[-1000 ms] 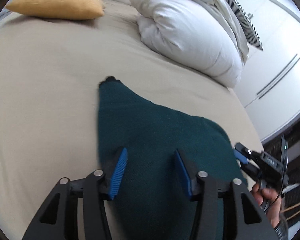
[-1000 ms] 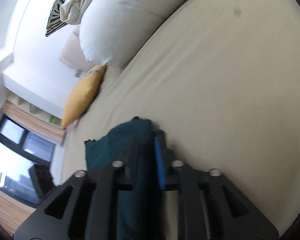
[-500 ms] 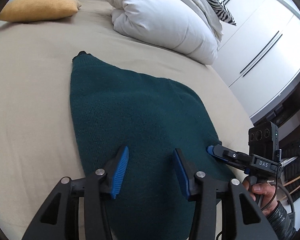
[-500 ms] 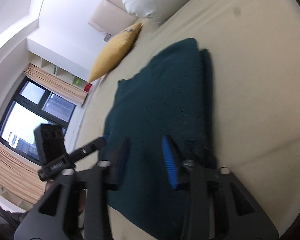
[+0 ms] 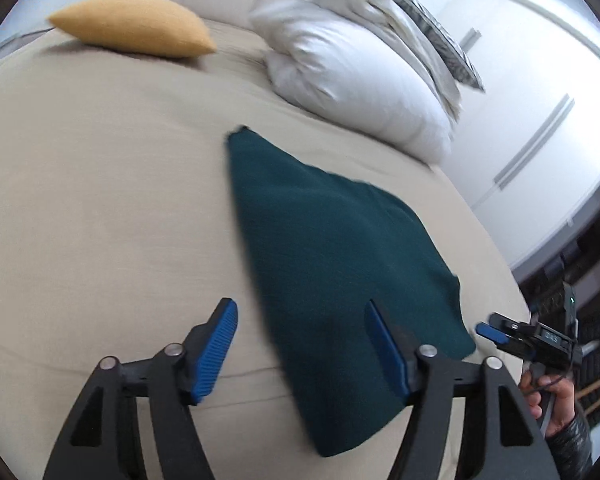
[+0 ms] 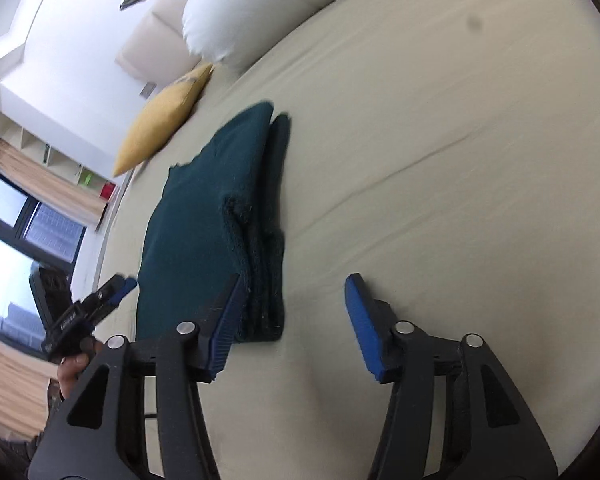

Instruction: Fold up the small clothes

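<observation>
A: Teal knitted garment (image 5: 340, 264), folded, lies on the beige bed sheet (image 5: 100, 200); my left gripper (image 5: 300, 344) and right gripper (image 6: 296, 320) are opening, holding nothing.

B: My worry: a blue pad could snag the knit and undo the fold.

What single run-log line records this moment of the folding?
left gripper: opening, empty | right gripper: opening, empty | green garment: folded, flat on bed, released | stage: fold set down

Dark teal knit garment (image 5: 340, 248): folded, lying flat on the beige bed sheet (image 5: 100, 200). Stacked layer edges show along 1 side (image 6: 264, 264).
</observation>
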A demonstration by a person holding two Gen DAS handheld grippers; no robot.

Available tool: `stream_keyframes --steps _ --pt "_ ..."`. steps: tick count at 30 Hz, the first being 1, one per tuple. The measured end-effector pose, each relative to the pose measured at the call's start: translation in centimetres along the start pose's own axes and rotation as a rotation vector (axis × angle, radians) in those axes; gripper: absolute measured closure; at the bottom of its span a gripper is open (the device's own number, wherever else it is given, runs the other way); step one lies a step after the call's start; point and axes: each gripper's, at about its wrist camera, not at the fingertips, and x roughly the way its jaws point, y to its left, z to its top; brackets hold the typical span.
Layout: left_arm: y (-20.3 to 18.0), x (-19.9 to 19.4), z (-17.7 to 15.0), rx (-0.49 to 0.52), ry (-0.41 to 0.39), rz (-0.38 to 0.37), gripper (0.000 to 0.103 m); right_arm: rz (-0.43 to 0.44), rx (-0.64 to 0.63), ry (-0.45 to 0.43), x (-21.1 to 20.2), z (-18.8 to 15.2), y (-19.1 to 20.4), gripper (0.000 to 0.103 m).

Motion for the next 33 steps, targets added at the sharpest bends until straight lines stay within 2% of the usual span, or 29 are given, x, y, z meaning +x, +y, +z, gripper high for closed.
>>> stream_keyframes --steps 3,4,6,7,10,12,15,17,18,20,25,29,31,33 --pt "1.9 0.4 1.0 -0.105 0.022 -0.038 0.034 0.073 0.002 -0.05 -1.0 1.8 1.1 0.038" --pt "2.1 1.0 1.5 -0.131 0.043 -0.067 0.031 0.093 0.003 -0.054 -0.8 2.5 1.7 0.032" --pt "2.4 2.2 2.1 -0.169 0.077 -0.127 0.023 0.14 0.002 -0.028 0.2 3.7 2.7 0.03" --pt "2.9 3.2 2.4 -0.221 0.109 -0.149 0.021 0.164 0.003 -0.002 1.4 4.5 3.1 0.03" --pt "3.4 5.1 2.8 -0.321 0.171 -0.181 0.018 0.146 0.026 0.063 5.6 6.9 3.8 0.03" --pt "3.0 6.7 2.9 -0.325 0.219 -0.18 0.018 0.185 0.064 0.121 8.8 7.9 4.0 0.029" --pt "1.7 7.8 3.4 -0.266 0.22 -0.146 0.021 0.149 0.058 0.163 11.8 8.3 3.9 0.031" --pt "1.2 8.6 3.6 -0.25 0.24 -0.105 0.034 0.131 0.026 0.159 12.1 8.3 4.3 0.036" --pt "1.2 8.8 3.6 -0.24 0.241 -0.084 0.036 0.113 0.014 0.164 12.2 8.4 4.5 0.04" --pt "1.0 9.1 3.7 -0.22 0.245 -0.067 0.047 0.03 -0.022 0.181 12.6 8.5 4.8 0.06" --pt "-0.8 8.6 3.9 -0.118 0.25 0.004 0.06 -0.142 -0.157 0.179 13.1 7.8 8.0 0.071" --pt "-2.6 7.7 4.1 -0.017 0.244 0.073 0.066 -0.333 -0.323 0.148 13.1 6.4 12.0 0.08" --pt "-3.1 6.4 4.0 0.012 0.236 0.098 0.066 -0.393 -0.378 0.126 12.8 5.8 13.7 0.082" --pt "-3.1 5.0 3.8 0.033 0.221 0.118 0.067 -0.407 -0.413 0.102 12.1 5.2 15.3 0.083"
